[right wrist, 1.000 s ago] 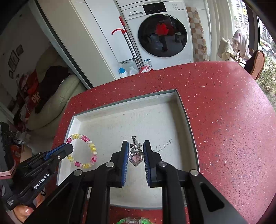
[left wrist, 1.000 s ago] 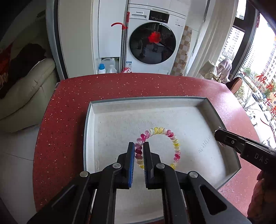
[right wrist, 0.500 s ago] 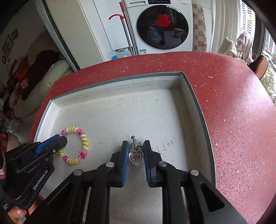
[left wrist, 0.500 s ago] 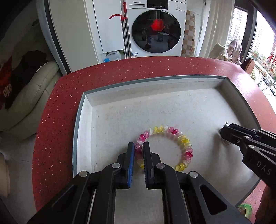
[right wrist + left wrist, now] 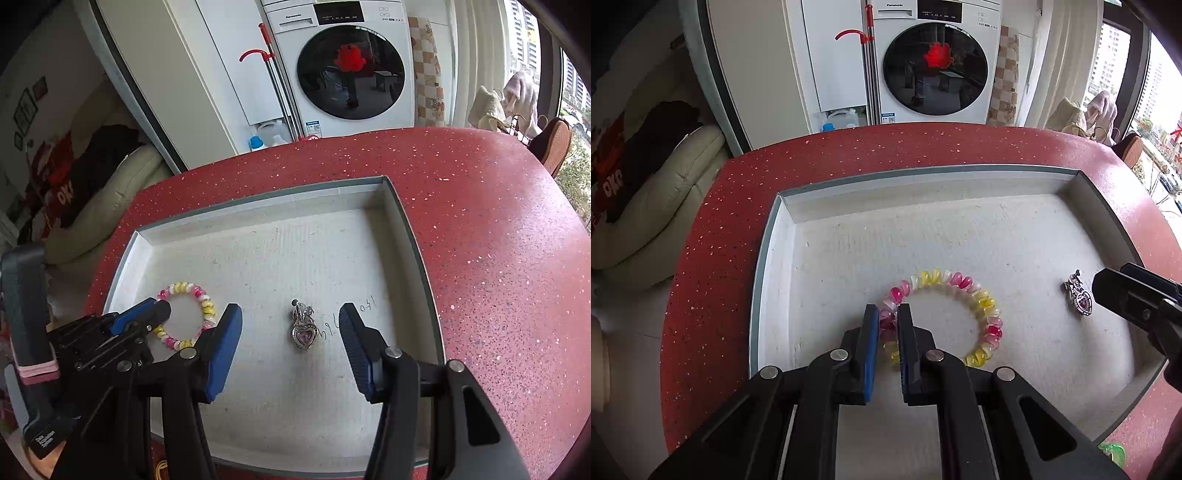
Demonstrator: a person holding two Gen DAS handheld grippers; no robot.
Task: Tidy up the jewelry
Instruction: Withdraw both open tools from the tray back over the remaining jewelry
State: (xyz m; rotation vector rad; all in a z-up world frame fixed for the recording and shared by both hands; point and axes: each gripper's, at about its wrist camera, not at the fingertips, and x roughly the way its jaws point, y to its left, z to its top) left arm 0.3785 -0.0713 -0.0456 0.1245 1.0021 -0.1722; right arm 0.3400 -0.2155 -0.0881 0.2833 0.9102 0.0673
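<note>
Progress check: silver heart pendant with pink stone (image 5: 303,329) lying on floor of shallow white tray (image 5: 410,236), right side. Right claw (image 5: 290,350) just spread wide, pendant loose between the jaws, so that one looks placed.

Pink-yellow spiral bracelet (image 5: 945,314) also resting in tray, left claw (image 5: 888,325) pinching its near edge. Looks like letting go is what's left. Tray sits on red speckled worktop (image 5: 498,240).

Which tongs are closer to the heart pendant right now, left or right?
Right. The right tongs stand open with the heart pendant lying loose between their pads on the tray. The left tongs are off to its side, clamped on the beaded bracelet.
</note>
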